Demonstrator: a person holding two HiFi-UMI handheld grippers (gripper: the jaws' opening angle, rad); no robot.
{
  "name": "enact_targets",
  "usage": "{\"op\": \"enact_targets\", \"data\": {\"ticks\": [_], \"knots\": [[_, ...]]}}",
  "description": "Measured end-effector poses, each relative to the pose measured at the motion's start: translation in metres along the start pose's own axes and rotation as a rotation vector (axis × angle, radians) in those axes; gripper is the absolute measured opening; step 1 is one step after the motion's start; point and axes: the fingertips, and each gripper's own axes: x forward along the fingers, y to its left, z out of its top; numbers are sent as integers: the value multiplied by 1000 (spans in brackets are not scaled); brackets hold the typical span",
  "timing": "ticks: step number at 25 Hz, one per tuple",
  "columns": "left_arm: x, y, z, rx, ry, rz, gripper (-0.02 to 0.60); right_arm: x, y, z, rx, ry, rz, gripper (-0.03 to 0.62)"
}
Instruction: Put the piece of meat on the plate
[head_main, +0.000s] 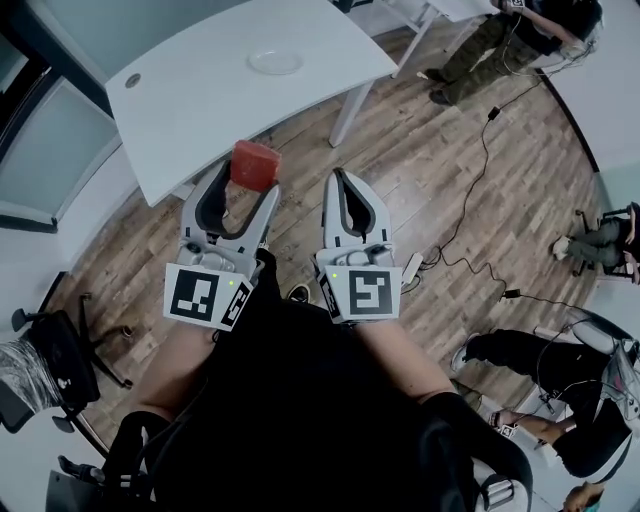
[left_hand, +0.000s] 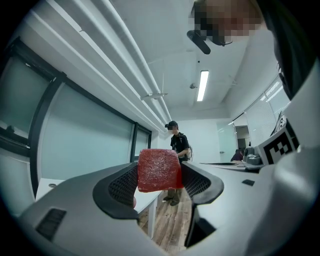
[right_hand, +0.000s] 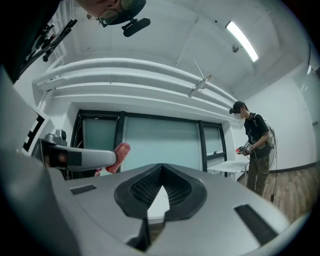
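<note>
Two tongs are held side by side in front of the person's body, both pointing forward towards the one white desk (head_main: 200, 95), with their marker cubes nearest the person and a bare forearm behind each. At the far left, one black office chair (head_main: 50, 360) stands on the wooden floor (head_main: 430, 160).

Next comes the left tongs (head_main: 247, 182), lifted in the air and angled slightly to the right. Its jaws are clamped on the single piece of meat (left_hand: 159, 170), a red block pinched on two sides between the ribbed pads. About half of the block stands above the jaw tips. From the head view the meat lies near the desk's near edge, held up and not resting on anything.

One white plate (head_main: 275, 62) sits further back on the desk, well apart from the meat, with nothing on it.

To the right, the right tongs (head_main: 345, 180) is level with the left one. Its jaws are pressed together at the tips, with nothing between them.

Three other people show along the right side: one standing at the top (head_main: 500, 35), one seated at the edge (head_main: 600, 240) and one lower down (head_main: 560, 390). A black cable (head_main: 480, 170) trails across the floor.
</note>
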Motion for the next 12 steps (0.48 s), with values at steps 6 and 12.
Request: {"op": "enact_targets", "data": {"ticks": [6, 12], "knots": [[40, 30, -13, -10, 10, -23, 276, 41, -6, -12, -23, 22, -17, 3], [92, 67, -16, -24, 16, -72, 275, 101, -19, -13, -44, 50, -41, 3]]}}
